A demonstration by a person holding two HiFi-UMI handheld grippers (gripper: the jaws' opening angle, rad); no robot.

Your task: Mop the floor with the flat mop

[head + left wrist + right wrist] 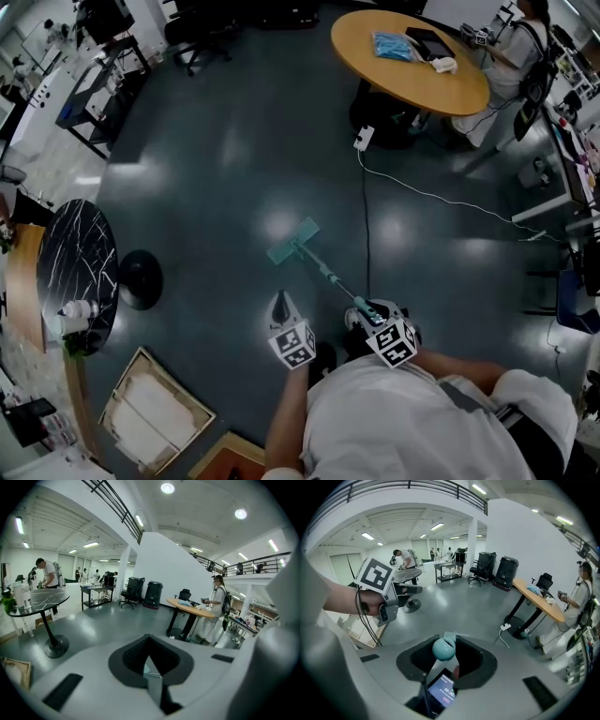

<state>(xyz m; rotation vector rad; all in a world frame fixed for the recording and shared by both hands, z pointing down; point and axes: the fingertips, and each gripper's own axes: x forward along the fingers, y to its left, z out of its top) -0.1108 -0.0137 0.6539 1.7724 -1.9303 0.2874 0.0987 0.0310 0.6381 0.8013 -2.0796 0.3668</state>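
Shows the flat mop [293, 241] with its teal head flat on the grey floor [216, 169], well apart from the oval wooden table [412, 84] and on that table's near side, the handle slanting back from the head and away from the table. Shows the right gripper [361, 309] at the handle's far end, jaws clamped on either side of the rounded teal knob [443, 649]. Places the left gripper [280, 307] just beside the right one, equally far from the table, jaws pressed together to a point, holding nothing and clear of the mop. Marks a white power strip [364, 139] at the foot of the table. Sets a black marble table [80, 262] well across the floor from the wooden one.
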